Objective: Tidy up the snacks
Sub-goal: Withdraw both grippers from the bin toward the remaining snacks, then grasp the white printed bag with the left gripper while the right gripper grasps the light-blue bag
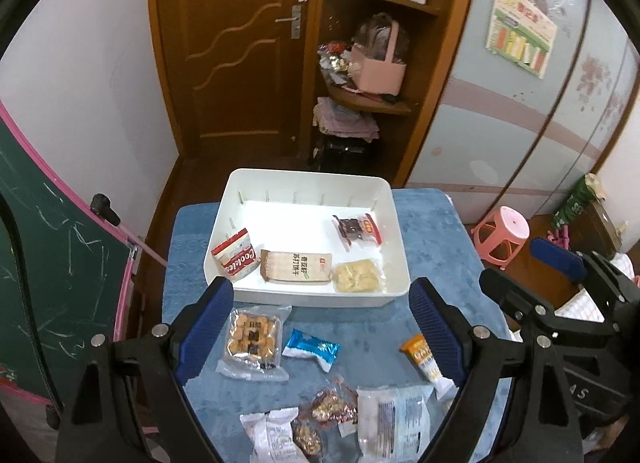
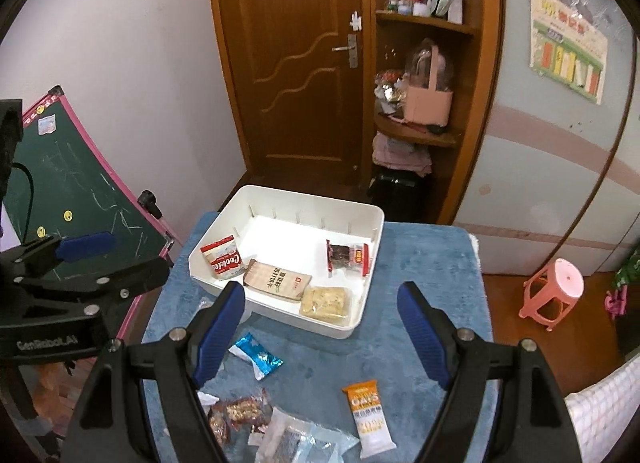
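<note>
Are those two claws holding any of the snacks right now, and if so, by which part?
Nothing is held. The left claw and the right claw both stand open above the table, with no packet between their fingers.

One white tray (image 1: 394, 223) holding four snack packets (image 1: 296, 268). About seven more loose packets (image 1: 251, 337) on the desk (image 1: 440, 247). One pink stool (image 1: 502, 233).

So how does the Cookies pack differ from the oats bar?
The Cookies pack is red and white, squat, and already in the white bin, leaning against its left wall. The oats bar is orange and white, long and narrow, lying flat on the blue cloth outside it. Both are sealed and neither is held.
</note>
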Demonstrator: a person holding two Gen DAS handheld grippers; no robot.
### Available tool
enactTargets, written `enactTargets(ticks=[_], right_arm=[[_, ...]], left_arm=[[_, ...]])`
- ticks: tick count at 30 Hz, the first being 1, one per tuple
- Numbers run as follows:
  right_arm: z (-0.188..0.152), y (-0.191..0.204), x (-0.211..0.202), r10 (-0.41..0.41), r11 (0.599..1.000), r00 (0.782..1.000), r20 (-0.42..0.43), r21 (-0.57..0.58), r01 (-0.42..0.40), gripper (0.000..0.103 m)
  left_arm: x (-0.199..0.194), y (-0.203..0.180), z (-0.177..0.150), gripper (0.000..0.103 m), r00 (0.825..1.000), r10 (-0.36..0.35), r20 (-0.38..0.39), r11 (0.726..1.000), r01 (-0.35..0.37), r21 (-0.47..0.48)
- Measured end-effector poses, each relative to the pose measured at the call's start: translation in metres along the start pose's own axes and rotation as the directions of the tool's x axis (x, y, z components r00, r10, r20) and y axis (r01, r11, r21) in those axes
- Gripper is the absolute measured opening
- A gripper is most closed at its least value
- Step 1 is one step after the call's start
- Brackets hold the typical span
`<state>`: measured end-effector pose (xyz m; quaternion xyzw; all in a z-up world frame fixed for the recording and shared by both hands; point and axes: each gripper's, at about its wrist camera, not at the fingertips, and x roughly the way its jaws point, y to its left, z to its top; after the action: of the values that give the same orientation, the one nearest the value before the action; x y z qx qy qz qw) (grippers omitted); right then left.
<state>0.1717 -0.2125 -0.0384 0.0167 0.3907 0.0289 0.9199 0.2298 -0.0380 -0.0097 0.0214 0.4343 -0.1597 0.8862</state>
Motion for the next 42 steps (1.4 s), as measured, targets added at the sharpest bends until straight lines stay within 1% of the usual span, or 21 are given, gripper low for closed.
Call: enactTargets(ticks=[2,4,7,13,17,20,23,27,31,35,38,40,42], right_arm=[[-0.009,0.003,-0.012,-0.023,1.0,1.0,0.021,-0.008,0.023,0.079],[-0.018,0.004,-0.019,-0.03,0.999,0.999,0.022,-0.009,0.03,0.079],[-0.033,0.006,-0.025,-0.006,1.0,1.0,0.0,0.001,0.006,0.079],[-0.074,0.004,-0.017,0.002,0.999,0.997,-0.083,0.047,0.002,0.079],[-0.11,0.002,-0.001,0.027,0.995,0.986,-0.166,0.103,-0.01,0.079],[-0.134,-0.001,0.014,0.045,0.99,0.973,-0.225,0.142,-0.013,0.079],[-0.158,-0.003,0.027,0.042,0.986,0.96,-0.275,0.169,0.006,0.079],[-0.189,-0.004,0.048,0.049,0.979,0.937,-0.346,0.204,0.024,0.079],[-0.211,-0.002,0.071,0.044,0.975,0.915,-0.401,0.215,0.047,0.079],[-0.233,-0.004,0.094,0.038,0.975,0.887,-0.46,0.212,0.068,0.079],[-0.247,-0.007,0.109,0.036,0.974,0.867,-0.497,0.211,0.08,0.079],[-0.252,-0.008,0.115,0.056,0.972,0.863,-0.503,0.226,0.069,0.079],[-0.255,-0.011,0.118,0.102,0.962,0.868,-0.486,0.269,0.037,0.081]], left_arm=[[-0.012,0.0,-0.012,0.091,1.0,-0.008,0.011,1.0,0.008,0.008],[-0.019,0.001,-0.023,0.092,1.0,-0.01,0.015,1.0,0.01,0.013],[-0.025,0.004,-0.042,0.092,1.0,-0.021,0.009,1.0,0.021,0.019],[-0.018,0.02,-0.082,0.092,0.999,-0.043,-0.028,0.999,0.043,0.016],[0.005,0.034,-0.116,0.092,0.995,-0.031,-0.092,1.0,0.03,-0.008],[0.033,0.044,-0.146,0.092,0.984,-0.031,-0.173,0.999,0.026,-0.036],[0.063,0.055,-0.177,0.092,0.967,-0.018,-0.255,0.998,0.003,-0.06],[0.092,0.065,-0.206,0.092,0.945,-0.006,-0.327,0.997,-0.021,-0.078],[0.109,0.074,-0.224,0.092,0.925,-0.023,-0.38,0.993,-0.021,-0.112],[0.123,0.076,-0.234,0.092,0.91,-0.027,-0.413,0.993,-0.024,-0.116],[0.13,0.075,-0.237,0.092,0.903,-0.025,-0.429,0.993,-0.027,-0.116],[0.135,0.075,-0.239,0.092,0.897,-0.024,-0.441,0.993,-0.031,-0.117],[0.141,0.075,-0.242,0.092,0.891,-0.021,-0.454,0.992,-0.037,-0.118]])
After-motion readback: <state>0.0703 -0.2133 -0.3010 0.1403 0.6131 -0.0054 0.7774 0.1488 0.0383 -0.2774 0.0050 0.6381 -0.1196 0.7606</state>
